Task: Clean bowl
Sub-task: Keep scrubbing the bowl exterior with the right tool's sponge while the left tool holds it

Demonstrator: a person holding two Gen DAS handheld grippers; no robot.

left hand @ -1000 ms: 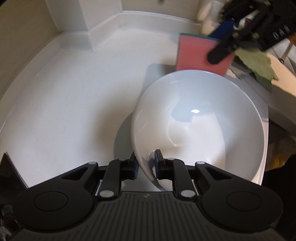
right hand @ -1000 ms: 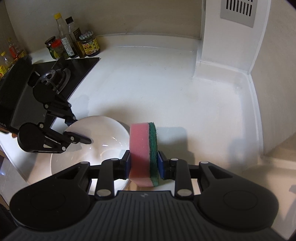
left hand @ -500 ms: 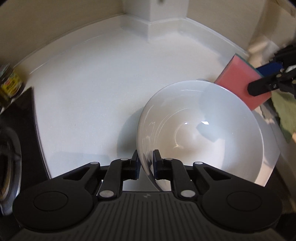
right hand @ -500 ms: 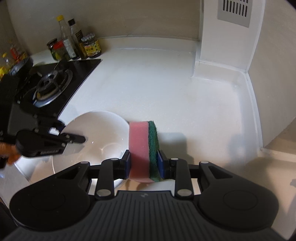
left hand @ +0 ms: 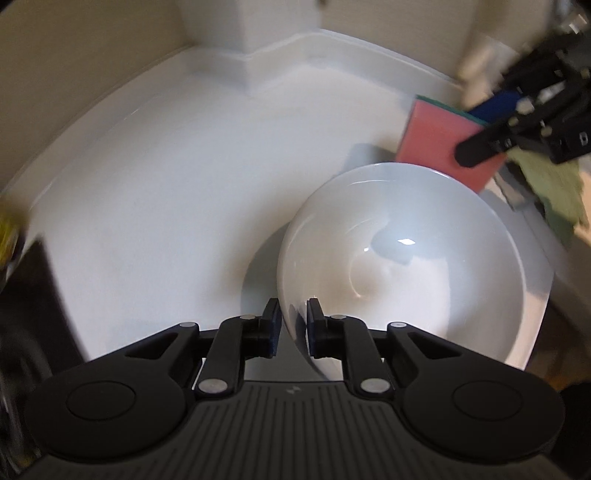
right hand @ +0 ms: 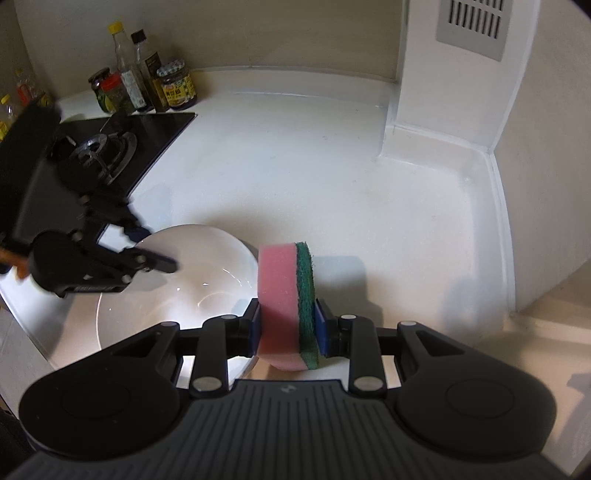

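A white bowl [left hand: 413,258] is tilted above the white counter, its near rim pinched in my left gripper [left hand: 293,321], which is shut on it. The same bowl [right hand: 192,280] lies low and left in the right wrist view, with the left gripper [right hand: 155,254] clamped on its far left rim. A pink sponge with a green scouring side [right hand: 286,295] stands upright in my right gripper [right hand: 288,326], shut on it. From the left wrist view the sponge [left hand: 439,140] hangs just beyond the bowl's far rim, held by the right gripper [left hand: 487,129]. Sponge and bowl look apart.
A black gas hob [right hand: 103,155] sits at the left, with jars and bottles [right hand: 147,88] behind it. A white boxed column with a vent [right hand: 469,26] stands at the back right corner. A green cloth [left hand: 546,184] lies to the right of the bowl.
The left gripper and bowl swung, shifting the hob and wall corner in its view. The sponge now sits higher and closer over the bowl's far rim. Both grips are unchanged.
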